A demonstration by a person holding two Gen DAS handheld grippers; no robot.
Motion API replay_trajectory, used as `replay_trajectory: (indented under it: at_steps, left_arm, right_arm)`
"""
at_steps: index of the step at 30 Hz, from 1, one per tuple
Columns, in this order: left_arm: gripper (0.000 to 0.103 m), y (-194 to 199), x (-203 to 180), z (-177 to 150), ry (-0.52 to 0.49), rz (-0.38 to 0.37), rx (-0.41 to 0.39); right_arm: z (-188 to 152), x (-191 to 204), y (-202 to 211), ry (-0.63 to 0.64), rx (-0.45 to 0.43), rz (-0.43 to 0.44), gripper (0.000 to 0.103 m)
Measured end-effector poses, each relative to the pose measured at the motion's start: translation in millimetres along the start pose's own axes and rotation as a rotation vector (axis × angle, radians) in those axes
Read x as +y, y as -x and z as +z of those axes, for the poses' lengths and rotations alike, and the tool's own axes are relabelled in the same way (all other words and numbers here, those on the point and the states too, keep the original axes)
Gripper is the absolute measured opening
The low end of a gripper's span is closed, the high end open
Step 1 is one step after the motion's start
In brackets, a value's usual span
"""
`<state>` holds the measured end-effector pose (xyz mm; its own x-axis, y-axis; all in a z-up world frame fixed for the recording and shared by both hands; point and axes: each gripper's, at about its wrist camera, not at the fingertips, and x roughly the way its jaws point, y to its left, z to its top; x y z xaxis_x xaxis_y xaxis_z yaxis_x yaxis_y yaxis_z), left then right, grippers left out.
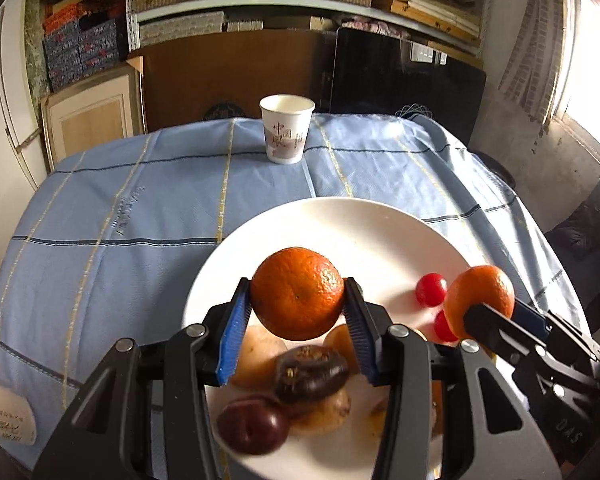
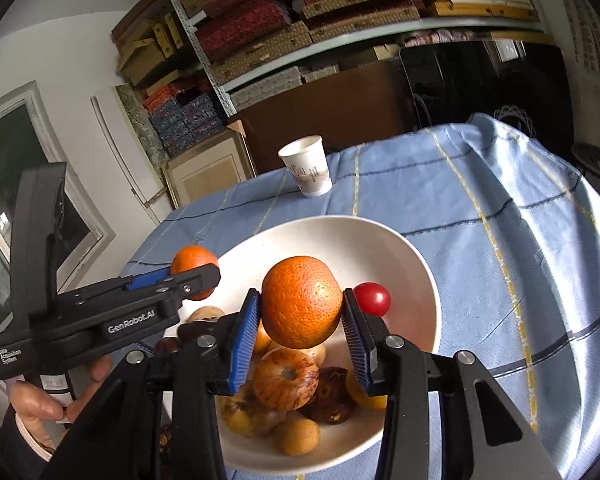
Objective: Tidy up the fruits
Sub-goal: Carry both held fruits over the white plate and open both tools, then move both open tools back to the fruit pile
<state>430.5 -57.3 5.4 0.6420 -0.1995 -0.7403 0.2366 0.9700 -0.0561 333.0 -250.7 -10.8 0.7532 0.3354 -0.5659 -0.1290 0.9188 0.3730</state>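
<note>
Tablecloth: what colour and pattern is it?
Tablecloth: light blue with dark and yellowish grid lines; left wrist view.

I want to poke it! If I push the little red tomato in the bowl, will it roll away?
Probably. The cherry tomato looks round and smooth, so it would likely roll easily. The white bowl curves upward around it, so it should roll back rather than escape. Its shiny skin seems thin, so a hard poke might split it.

two oranges (image 1: 298,294) (image 1: 480,296), two cherry tomatoes (image 1: 431,289) (image 1: 444,326), one white bowl (image 1: 340,220), one paper cup (image 1: 286,128)
</note>
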Motion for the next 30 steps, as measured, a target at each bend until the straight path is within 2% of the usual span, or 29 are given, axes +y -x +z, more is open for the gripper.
replay_trajectory:
  at_steps: [4,5,6,8,11,13,17,21,25,28,30]
  left_arm:
    - [0.046,-13.6,2.7,1.5,0.018,0.007,0.037]
    - [0.049,-13.8,3.6,0.6,0.021,0.001,0.044]
    - [0.058,-11.4,4.1,-0.2,0.022,-0.007,0.040]
    - [0.068,3.6,4.1,-2.5,0.014,0.020,-0.018]
    - [0.070,28.2,2.4,-8.0,-0.006,0.027,-0.064]
    - [0.079,48.7,2.1,-15.9,-0.012,0.033,-0.094]
    - [0.090,85.3,5.0,-41.9,-0.003,0.058,-0.152]
    - [0.092,109.9,12.7,-76.5,0.041,0.043,-0.163]
    - [0.094,117.6,23.5,-114.2,0.081,0.073,-0.160]
    - [0.094,112.2,35.0,-139.3,0.115,0.117,-0.114]
    - [0.094,107.8,41.6,-148.8,0.137,0.120,-0.077]
  right_arm:
    - [0.9,-5.6,-9.2,-0.021,0.014,-0.008,0.044]
    - [1.6,-5.4,-7.6,-0.022,0.006,-0.007,0.047]
    - [1.9,-5.0,-5.4,-0.021,-0.002,-0.002,0.048]
    - [4.0,-0.7,2.9,-0.010,-0.020,0.004,0.048]
    - [3.8,8.7,19.4,0.023,-0.053,0.012,0.048]
    - [1.1,13.2,28.5,0.043,-0.060,0.020,0.047]
    - [-17.0,23.7,47.5,0.087,-0.051,0.036,0.048]
    - [-40.2,33.7,58.6,0.147,-0.013,0.046,0.048]
    - [-69.3,37.6,63.6,0.194,0.037,0.036,0.053]
    - [-90.8,38.8,62.4,0.208,0.111,0.023,0.053]
    - [-99.3,41.5,61.8,0.214,0.149,0.033,0.053]
